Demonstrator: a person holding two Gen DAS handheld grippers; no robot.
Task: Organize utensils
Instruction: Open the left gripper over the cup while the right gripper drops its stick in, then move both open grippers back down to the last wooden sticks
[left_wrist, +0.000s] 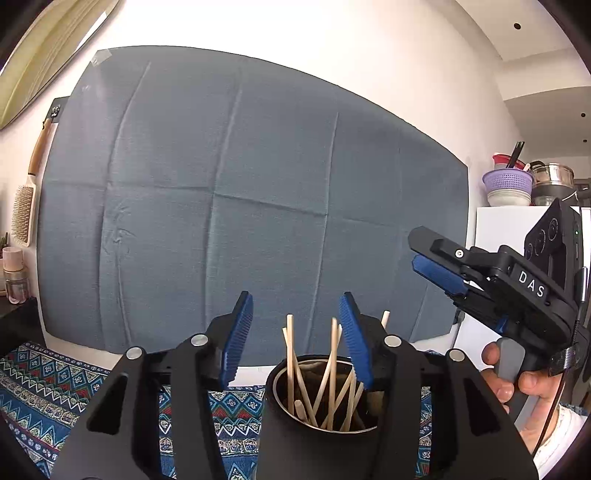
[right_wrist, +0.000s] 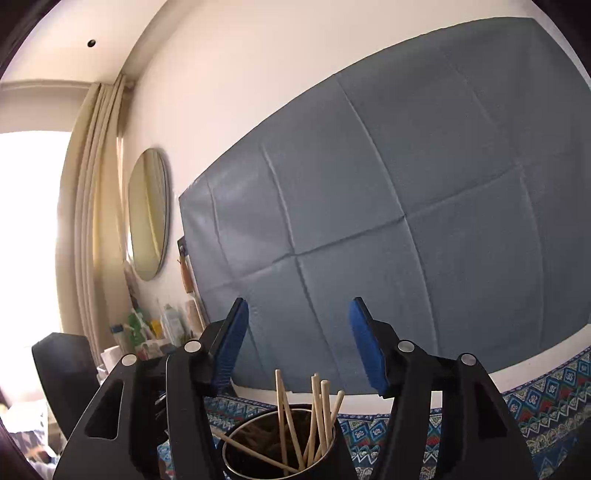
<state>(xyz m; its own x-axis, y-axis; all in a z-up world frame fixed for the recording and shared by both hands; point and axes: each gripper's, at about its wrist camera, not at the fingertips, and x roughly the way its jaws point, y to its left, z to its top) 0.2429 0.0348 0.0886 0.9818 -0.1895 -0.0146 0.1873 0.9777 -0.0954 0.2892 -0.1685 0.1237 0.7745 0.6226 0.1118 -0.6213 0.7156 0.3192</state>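
L gripper (left_wrist: 295, 336) jaws apart, above black holder (left_wrist: 317, 424) w/ wooden chopsticks (left_wrist: 328, 376) leaning inside. Holder on patterned cloth (left_wrist: 44, 384). R gripper (left_wrist: 424, 254) up-right of holder, hand (left_wrist: 517, 376) on grip. Grey-blue sheet (left_wrist: 240, 192) behind holder.

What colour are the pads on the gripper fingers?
Blue ribbed pads, clearest in the left wrist view.
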